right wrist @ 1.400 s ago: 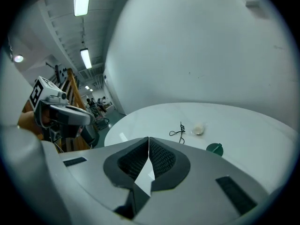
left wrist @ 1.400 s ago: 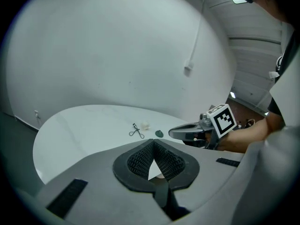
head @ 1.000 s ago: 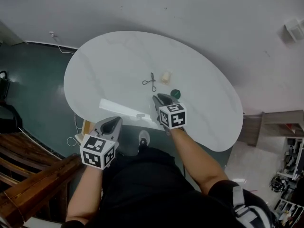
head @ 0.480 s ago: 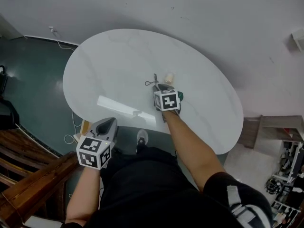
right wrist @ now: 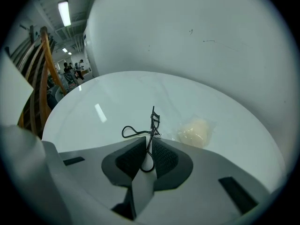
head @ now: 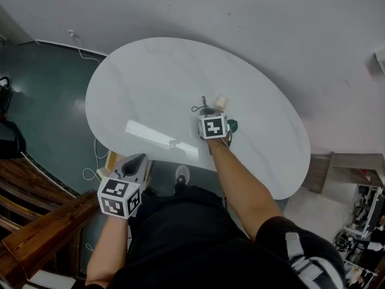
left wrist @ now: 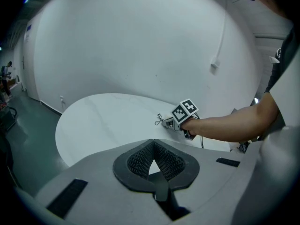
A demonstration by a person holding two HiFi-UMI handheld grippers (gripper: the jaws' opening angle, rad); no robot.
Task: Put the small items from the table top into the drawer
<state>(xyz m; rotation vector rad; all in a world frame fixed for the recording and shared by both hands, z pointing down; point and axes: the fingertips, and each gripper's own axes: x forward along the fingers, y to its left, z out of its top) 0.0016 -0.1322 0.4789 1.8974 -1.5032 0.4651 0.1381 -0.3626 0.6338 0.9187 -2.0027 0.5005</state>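
A black eyelash curler (right wrist: 151, 122) lies on the white oval table (head: 150, 89), with a pale cream packet (right wrist: 193, 131) just right of it. My right gripper (right wrist: 149, 141) reaches over the table, and its jaws are closing with the curler's handle loop pinched between the pads (right wrist: 133, 156). In the head view the marker cube covers most of the right gripper (head: 206, 111), and the curler's tip (head: 203, 100) and the packet (head: 221, 102) show beyond it. A small green round item (head: 232, 125) sits at the gripper's right. My left gripper (head: 137, 159) hangs shut and empty below the table's near edge.
A yellowish box edge (head: 111, 160) shows under the table's near left rim, with white cables (head: 96, 176) beside it. Dark wooden stairs (head: 36, 215) run at the lower left. A shelf with clutter (head: 361, 197) stands at the right.
My right gripper has moved forward across the table onto the eyelash curler and its jaws have narrowed around the handle. The left gripper has hardly moved.
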